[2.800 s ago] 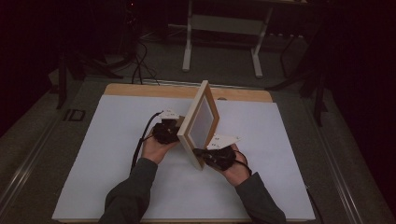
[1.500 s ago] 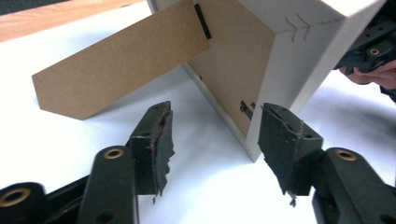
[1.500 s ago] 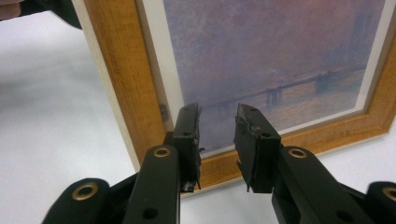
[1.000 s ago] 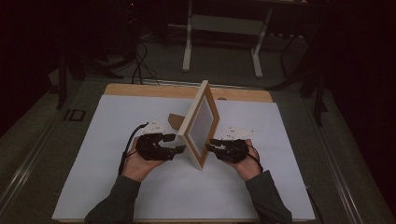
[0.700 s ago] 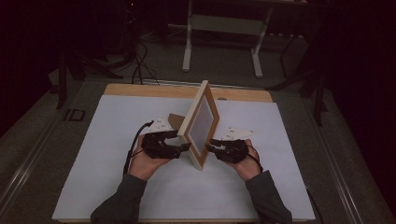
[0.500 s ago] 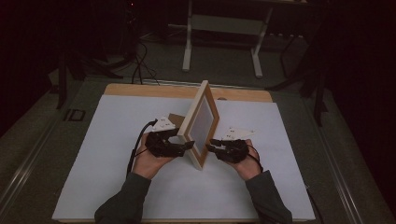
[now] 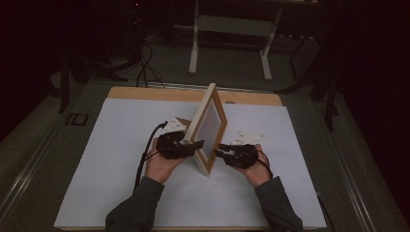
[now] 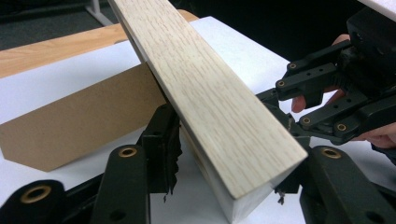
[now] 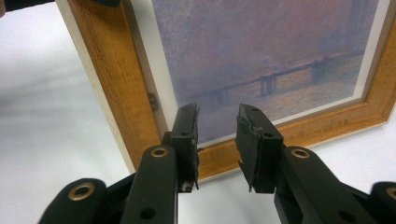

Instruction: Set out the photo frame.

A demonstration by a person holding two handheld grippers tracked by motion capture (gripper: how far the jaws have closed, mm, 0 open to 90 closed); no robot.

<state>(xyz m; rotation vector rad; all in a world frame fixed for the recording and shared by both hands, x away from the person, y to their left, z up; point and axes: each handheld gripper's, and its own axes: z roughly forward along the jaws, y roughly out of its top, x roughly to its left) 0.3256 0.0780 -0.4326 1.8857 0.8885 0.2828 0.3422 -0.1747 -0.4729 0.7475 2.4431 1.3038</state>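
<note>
Left gripper (image 7: 196,144) closer in; frame's (image 9: 116,93) painting facing right fingers (image 9: 187,135).

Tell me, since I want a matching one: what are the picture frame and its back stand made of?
The picture frame looks like light, matt wood or veneer: straight grain runs along its edge. The back stand looks like brown fibreboard: flat, grainless, dull. Whether the frame is solid wood cannot be told.

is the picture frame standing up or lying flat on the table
Standing up: the picture frame rests on its lower edge on the white table, leaning back onto its brown rear stand.
</note>
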